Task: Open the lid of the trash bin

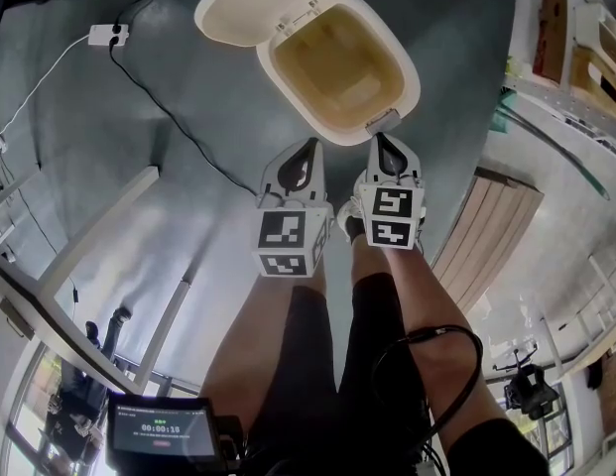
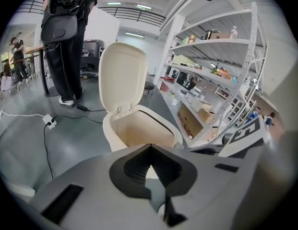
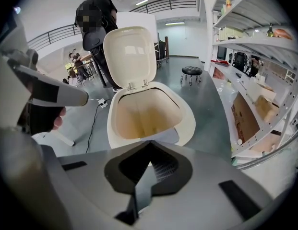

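Head view, nearest: the person's legs and a pale shoe [image 1: 349,218], with a small timer screen [image 1: 161,432] at the bottom edge. Just above the knees, left gripper [image 1: 306,157] and right gripper [image 1: 387,154] are side by side, both pointing at the bin.

Left gripper [image 2: 149,148]: jaws pressed together, tips meeting, nothing pinched, and the teardrop gap behind the tips is empty. Right gripper [image 3: 149,143]: same, tips shut on each other and nothing held. Neither touches the bin. In the head view the right one's tip sits just short of the grey tab [image 1: 382,120] on the front rim, and the left one is near the rim but apart from it.

The trash bin [image 1: 402,77] is a cream oval on the grey floor, directly ahead of both grippers. Its lid [image 1: 268,3] is swung right up and back on the rear hinge. It stands roughly upright in both gripper views [image 2: 122,75] [image 3: 129,56]. The bin mouth [image 3: 187,119] is fully exposed and the inside looks bare.

Progress, as a judgement: the opening looks done, since the lid is up and seems to hold with no gripper on it. Little is left, maybe backing the grippers off. Whether the lid would drop if released from some pedal or latch can't be told.

Farther out: a white power strip [image 1: 107,35] and its black cable [image 1: 159,107] lie on the floor left of the bin. A white shelving rack [image 2: 225,80] with boxes is on the right. A stool [image 3: 190,71] and another person in dark clothes [image 2: 67,32] are behind the bin.
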Demonstrator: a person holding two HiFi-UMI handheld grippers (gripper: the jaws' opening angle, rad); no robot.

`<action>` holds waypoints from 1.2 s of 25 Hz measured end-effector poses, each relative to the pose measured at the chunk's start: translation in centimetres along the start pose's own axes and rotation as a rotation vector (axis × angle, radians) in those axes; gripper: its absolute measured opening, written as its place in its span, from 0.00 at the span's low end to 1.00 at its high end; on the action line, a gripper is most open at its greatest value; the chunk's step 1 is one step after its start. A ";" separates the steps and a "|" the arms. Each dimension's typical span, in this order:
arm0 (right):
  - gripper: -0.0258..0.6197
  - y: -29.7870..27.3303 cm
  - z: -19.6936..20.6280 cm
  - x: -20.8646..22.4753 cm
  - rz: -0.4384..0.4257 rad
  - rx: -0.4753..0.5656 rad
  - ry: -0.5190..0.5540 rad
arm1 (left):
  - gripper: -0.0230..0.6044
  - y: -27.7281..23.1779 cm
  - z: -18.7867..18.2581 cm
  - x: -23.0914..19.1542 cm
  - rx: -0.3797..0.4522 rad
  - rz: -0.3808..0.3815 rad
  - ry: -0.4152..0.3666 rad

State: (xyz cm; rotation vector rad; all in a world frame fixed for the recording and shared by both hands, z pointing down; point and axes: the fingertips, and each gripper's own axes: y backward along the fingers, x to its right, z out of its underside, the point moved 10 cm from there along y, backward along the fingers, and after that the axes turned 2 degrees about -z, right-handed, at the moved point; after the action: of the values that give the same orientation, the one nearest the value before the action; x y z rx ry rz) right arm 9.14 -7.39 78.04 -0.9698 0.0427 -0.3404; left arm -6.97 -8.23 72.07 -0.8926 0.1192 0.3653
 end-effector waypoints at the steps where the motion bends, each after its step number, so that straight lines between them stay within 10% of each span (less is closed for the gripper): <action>1: 0.04 0.0 0.0 0.0 -0.002 -0.001 0.000 | 0.03 0.0 0.0 0.0 0.000 0.000 -0.003; 30: 0.04 9.2 -6.2 -1.1 -0.019 0.139 0.020 | 0.03 5.8 -7.2 1.8 0.060 -0.006 -0.057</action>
State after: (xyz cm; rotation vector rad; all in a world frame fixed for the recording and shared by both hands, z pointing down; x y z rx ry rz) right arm 9.39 -7.32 66.91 -0.8294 0.0276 -0.3654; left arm -7.06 -10.08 62.84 -0.8229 0.0744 0.3798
